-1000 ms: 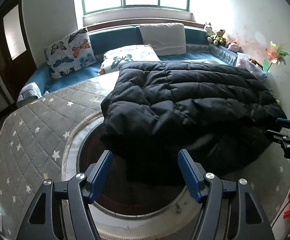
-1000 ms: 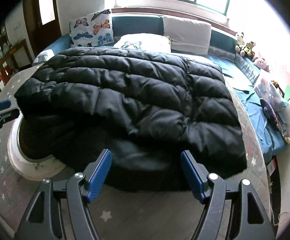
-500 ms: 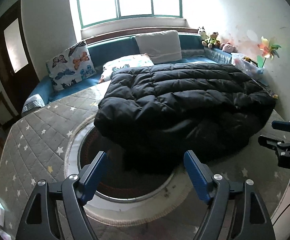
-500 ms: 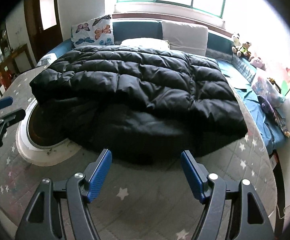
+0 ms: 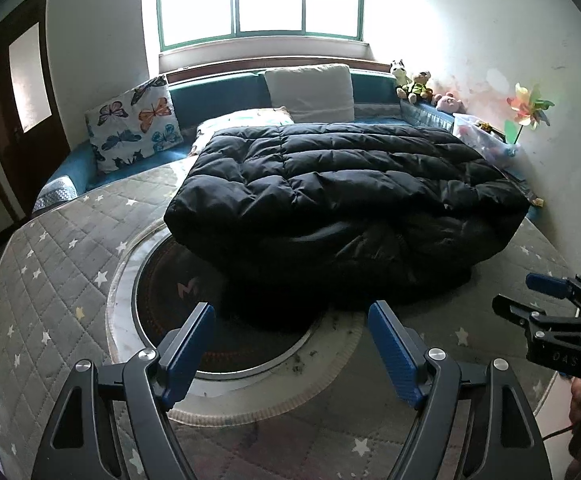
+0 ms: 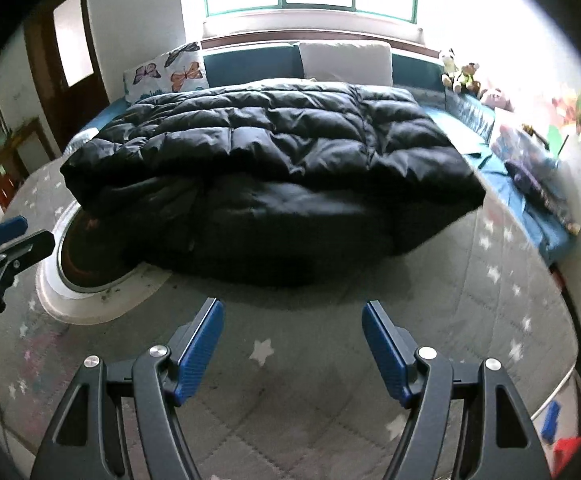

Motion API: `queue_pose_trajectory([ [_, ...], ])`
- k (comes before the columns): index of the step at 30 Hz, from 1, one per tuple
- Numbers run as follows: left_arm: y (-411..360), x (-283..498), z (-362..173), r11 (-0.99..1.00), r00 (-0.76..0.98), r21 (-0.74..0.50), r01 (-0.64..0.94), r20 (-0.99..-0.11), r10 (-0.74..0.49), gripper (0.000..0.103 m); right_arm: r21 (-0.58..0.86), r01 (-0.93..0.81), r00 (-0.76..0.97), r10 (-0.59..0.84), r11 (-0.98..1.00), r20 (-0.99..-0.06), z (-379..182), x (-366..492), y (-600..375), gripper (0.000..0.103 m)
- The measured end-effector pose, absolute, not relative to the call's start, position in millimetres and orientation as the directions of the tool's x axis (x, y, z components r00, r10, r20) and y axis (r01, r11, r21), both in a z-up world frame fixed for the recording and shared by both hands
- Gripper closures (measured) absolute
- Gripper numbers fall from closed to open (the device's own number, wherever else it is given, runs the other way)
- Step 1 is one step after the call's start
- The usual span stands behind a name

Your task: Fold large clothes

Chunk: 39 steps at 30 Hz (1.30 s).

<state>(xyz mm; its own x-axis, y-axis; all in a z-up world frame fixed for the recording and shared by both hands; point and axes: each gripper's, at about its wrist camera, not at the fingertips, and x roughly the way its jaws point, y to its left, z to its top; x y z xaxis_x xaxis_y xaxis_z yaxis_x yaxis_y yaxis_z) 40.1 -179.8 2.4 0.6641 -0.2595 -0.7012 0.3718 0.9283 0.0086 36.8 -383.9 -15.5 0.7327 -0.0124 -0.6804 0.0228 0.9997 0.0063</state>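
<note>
Both grippers have backed away from the black quilted puffer coat (image 5: 342, 204), folded over on the grey star-patterned mat (image 5: 50, 280). The left gripper (image 5: 290, 356) and right gripper (image 6: 292, 350) hover with fingers spread, holding nothing. The springy top layer could puff open unpressed.

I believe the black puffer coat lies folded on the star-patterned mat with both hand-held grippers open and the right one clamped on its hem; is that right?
Not quite: the right hand-held gripper grips nothing. The right wrist view shows its jaws open above the star-patterned mat, short of the black puffer coat. The left hand-held gripper is open too, and the coat does lie folded.
</note>
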Motion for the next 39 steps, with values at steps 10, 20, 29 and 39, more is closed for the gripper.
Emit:
queue_pose_trajectory([
  [10, -180.7, 24.8, -1.4, 0.930, 0.674, 0.029, 0.368, -0.697, -0.244, 0.019, -0.024, 0.052, 0.768, -0.055, 0.998, -0.638, -3.7, 19.4, -382.9, 0.024],
  [20, -167.9, 6.0, 1.5, 0.936, 0.691, 0.031, 0.349, -0.684, -0.235, 0.019, -0.028, 0.025, 0.793, -0.037, 0.999, -0.608, 6.1, 10.4, -373.2, 0.024],
  [29, -156.4, -4.2, 4.7, 0.943, 0.702, 0.015, 0.334, -0.672, -0.238, 0.019, -0.033, 0.026, 0.797, -0.041, 0.999, -0.602, 8.6, 5.4, -368.9, 0.024],
  [39, -151.3, -10.5, 5.0, 0.944, 0.707, 0.015, 0.330, -0.666, -0.236, 0.019, -0.036, 0.018, 0.799, -0.036, 0.999, -0.600, 9.5, 2.2, -362.2, 0.024],
])
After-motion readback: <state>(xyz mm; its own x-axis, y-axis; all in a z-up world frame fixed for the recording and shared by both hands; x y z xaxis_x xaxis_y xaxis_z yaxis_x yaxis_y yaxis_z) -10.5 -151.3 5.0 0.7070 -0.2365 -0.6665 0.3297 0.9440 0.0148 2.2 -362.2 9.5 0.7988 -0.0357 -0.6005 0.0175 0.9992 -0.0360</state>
